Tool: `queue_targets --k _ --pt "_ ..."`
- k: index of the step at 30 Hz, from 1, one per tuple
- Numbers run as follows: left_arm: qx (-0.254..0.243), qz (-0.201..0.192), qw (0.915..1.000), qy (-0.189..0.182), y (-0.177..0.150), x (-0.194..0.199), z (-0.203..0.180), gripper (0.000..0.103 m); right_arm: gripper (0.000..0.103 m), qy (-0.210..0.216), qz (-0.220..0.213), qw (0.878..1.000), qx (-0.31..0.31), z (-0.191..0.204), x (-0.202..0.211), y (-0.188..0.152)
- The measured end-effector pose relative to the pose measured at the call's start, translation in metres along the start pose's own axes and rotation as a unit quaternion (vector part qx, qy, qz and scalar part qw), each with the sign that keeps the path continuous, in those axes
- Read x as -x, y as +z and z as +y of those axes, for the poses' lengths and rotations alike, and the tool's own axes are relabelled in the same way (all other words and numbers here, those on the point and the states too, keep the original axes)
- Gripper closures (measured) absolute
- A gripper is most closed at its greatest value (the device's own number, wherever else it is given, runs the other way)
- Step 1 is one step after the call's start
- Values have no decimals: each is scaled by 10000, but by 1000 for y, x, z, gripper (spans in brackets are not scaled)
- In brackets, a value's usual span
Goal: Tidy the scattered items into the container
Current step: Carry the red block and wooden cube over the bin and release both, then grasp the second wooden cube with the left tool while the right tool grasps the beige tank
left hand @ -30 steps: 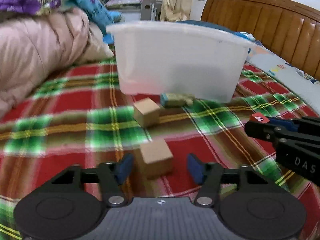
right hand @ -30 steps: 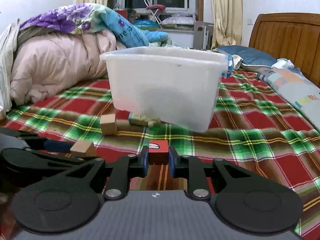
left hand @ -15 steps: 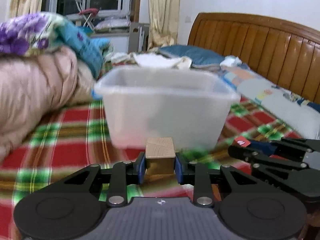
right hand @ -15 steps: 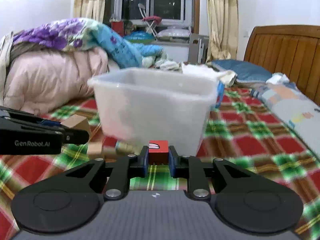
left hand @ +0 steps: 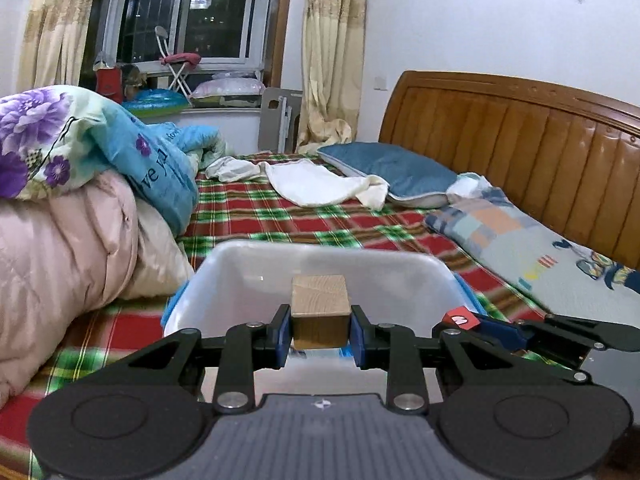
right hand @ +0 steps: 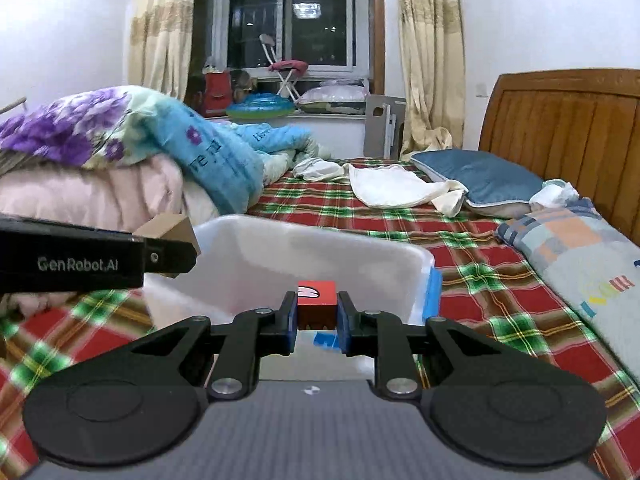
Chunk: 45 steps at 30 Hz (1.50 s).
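The left gripper pinches a wooden cube, flat-topped, with no long axis, above the white container. Beside it, the right gripper pinches a red cube over the same container.

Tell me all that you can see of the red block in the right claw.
The red block is a small cube with matte red faces and a white shape on top. It looks like painted wood. The right claw clamps it level between blue pads, over the open white plastic container. Nothing else touches it.
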<state>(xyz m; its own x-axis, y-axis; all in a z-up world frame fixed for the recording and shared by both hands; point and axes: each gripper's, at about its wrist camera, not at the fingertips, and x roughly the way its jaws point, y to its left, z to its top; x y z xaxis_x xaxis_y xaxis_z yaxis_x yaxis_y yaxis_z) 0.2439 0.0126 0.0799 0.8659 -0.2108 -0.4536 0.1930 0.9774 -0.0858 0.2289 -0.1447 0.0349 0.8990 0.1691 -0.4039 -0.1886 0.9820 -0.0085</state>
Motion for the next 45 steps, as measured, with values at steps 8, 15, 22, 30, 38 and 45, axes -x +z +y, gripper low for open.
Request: queue_targets --k 8,15,22,30,38,45 --pt "-75 173 9997 175 12 -49 3 70 80 -103 134 9998 143 -8 -39 13" --pt "-26 305 9995 121 10 -67 1 41 45 -236 359 9986 314 -7 -67 14" --pt "45 -54 9999 97 1 -21 16 34 41 -142 40 9988 463 -2 -36 4" --pt "147 257 9995 141 -64 22 47 31 38 207 -124 9979 602 4 20 -35" --pt "233 1091 9938 -31 -128 -4 47 31 40 442 197 9885 1436 37 23 -82" --pt "523 1137 9921 -34 -132 -29 42 31 46 926 689 9877 1051 22 -5 -107"
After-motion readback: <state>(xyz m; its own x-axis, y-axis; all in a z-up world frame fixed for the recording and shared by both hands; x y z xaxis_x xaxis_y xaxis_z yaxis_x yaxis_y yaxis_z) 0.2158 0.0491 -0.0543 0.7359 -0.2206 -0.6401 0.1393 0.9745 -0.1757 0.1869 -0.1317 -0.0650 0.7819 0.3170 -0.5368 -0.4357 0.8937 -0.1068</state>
